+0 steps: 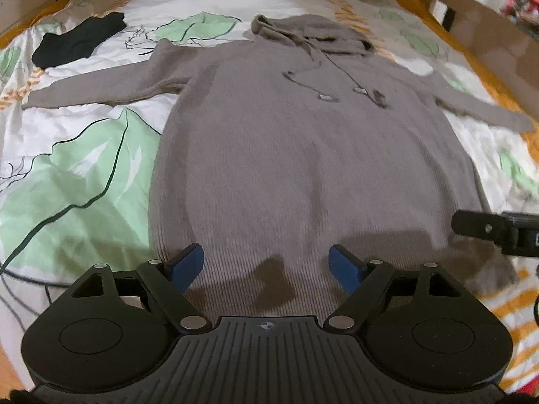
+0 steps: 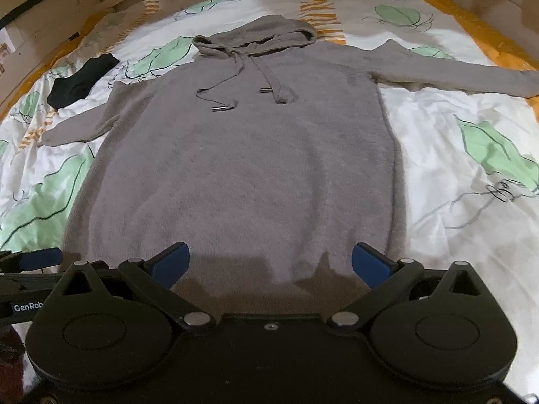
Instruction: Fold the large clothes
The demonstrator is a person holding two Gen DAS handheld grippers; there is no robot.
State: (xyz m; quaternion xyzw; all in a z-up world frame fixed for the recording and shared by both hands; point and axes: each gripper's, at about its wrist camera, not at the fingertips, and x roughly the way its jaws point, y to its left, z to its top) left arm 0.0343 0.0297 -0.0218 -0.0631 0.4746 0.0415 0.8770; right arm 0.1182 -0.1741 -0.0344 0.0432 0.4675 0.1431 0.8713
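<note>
A long grey knitted hoodie [image 1: 303,155] [image 2: 249,168] lies flat and face up on the bed, hood at the far end, both sleeves spread sideways, drawstrings loose on the chest. My left gripper [image 1: 266,262] hovers open above the ribbed hem's left part, blue pads wide apart with nothing between them. My right gripper [image 2: 271,262] is open too, above the hem's right part, and its black body shows at the right edge of the left wrist view [image 1: 498,229]. Neither gripper holds the cloth.
The bed has a white cover [image 2: 454,155] with green leaf prints and orange stripes. A folded black garment [image 1: 77,40] [image 2: 81,80] lies at the far left beside the left sleeve. A wooden bed frame [image 1: 478,33] runs around the far side.
</note>
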